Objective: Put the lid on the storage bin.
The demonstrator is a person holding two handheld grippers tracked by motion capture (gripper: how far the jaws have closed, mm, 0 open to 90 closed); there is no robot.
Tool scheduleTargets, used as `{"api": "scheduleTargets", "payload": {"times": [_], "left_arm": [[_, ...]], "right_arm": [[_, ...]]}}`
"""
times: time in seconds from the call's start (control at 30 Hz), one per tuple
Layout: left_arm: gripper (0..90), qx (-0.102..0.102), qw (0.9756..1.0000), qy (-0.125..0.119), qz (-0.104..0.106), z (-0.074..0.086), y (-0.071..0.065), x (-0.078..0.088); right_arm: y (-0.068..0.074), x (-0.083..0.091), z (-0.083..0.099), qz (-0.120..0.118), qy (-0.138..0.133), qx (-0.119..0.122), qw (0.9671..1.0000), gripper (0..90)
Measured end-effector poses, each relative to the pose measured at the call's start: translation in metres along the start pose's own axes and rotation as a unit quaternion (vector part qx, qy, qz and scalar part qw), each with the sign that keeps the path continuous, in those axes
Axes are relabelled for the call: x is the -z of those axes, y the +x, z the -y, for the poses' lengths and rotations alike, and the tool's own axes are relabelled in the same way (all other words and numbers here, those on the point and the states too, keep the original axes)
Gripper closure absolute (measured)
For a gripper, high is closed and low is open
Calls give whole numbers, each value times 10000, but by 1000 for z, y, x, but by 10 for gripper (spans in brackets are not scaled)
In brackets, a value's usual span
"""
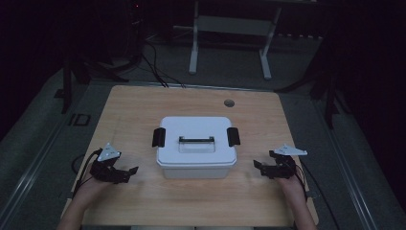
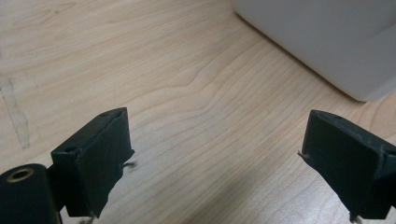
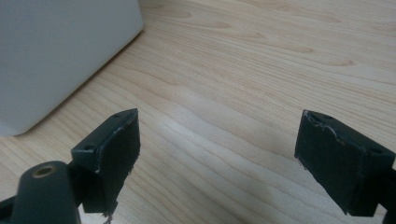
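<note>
A white plastic box (image 1: pixel 196 146) with a closed lid, a black top handle (image 1: pixel 196 139) and black side latches (image 1: pixel 158 137) stands at the middle of the wooden table (image 1: pixel 143 105). My left gripper (image 1: pixel 125 173) rests low on the table to the box's left, open and empty. My right gripper (image 1: pixel 261 166) sits to the box's right, open and empty too. In the left gripper view the box's corner (image 2: pixel 327 42) lies ahead at upper right of my left gripper (image 2: pixel 217 161). In the right gripper view the box's wall (image 3: pixel 56 56) is at upper left of my right gripper (image 3: pixel 217 158).
A round cable hole (image 1: pixel 229 102) sits near the table's far edge. Beyond the table stand a white desk frame (image 1: pixel 230 43) and cables on the dark floor (image 1: pixel 158 72). Bare wood surrounds the box on all sides.
</note>
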State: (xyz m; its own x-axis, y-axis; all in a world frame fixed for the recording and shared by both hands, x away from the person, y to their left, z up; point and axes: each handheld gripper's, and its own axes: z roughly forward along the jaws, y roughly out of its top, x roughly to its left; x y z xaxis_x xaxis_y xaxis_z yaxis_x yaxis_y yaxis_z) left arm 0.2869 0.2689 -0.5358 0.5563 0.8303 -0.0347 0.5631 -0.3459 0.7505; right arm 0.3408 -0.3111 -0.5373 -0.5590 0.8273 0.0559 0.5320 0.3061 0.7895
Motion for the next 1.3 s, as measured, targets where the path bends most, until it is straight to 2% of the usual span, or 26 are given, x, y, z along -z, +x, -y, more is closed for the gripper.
{"api": "scheduleTargets", "payload": {"times": [0.03, 0.07, 0.13, 0.27, 0.43, 0.47, 0.7, 0.87, 1.0, 1.1, 1.3], "left_arm": [[82, 0, 10000, 0, 0, 0, 0, 0], [82, 34, 9999, -62, -111, 3, -1, 0], [82, 80, 9997, -122, -170, 7, -1, -1], [78, 159, 9990, -132, -387, 13, -1, -3], [78, 180, 9984, -271, -463, 16, -2, -2], [78, 250, 9978, -370, -483, 16, -3, -2], [78, 374, 9956, -465, -717, 19, -5, 0], [78, 265, 9950, -403, -877, 21, -8, -2], [78, 183, 9949, -377, -922, 23, -10, -2], [78, 301, 9935, -481, -987, 24, -9, 0], [78, 393, 9905, -591, -1177, 28, -7, 4]], "right_arm": [[0, 0, 0, 11, 19, 4, 10000, 138], [0, 0, 0, 20, 26, 5, 10000, 137], [-1, -1, 1, 38, 1, -32, 10000, 137], [-2, -1, 2, 81, 8, -53, 10000, 136], [-3, -1, 3, 164, -24, -79, 9998, 135], [-4, 0, 3, 230, -63, -99, 9997, 134], [-8, 3, 6, 486, -202, -215, 9984, 132], [-10, 2, 9, 610, -247, -277, 9974, 132], [-7, 1, 10, 754, -305, -285, 9963, 132], [-8, 2, 10, 911, -390, -270, 9947, 132], [-11, 4, 14, 1029, -462, -428, 9927, 132]]}}
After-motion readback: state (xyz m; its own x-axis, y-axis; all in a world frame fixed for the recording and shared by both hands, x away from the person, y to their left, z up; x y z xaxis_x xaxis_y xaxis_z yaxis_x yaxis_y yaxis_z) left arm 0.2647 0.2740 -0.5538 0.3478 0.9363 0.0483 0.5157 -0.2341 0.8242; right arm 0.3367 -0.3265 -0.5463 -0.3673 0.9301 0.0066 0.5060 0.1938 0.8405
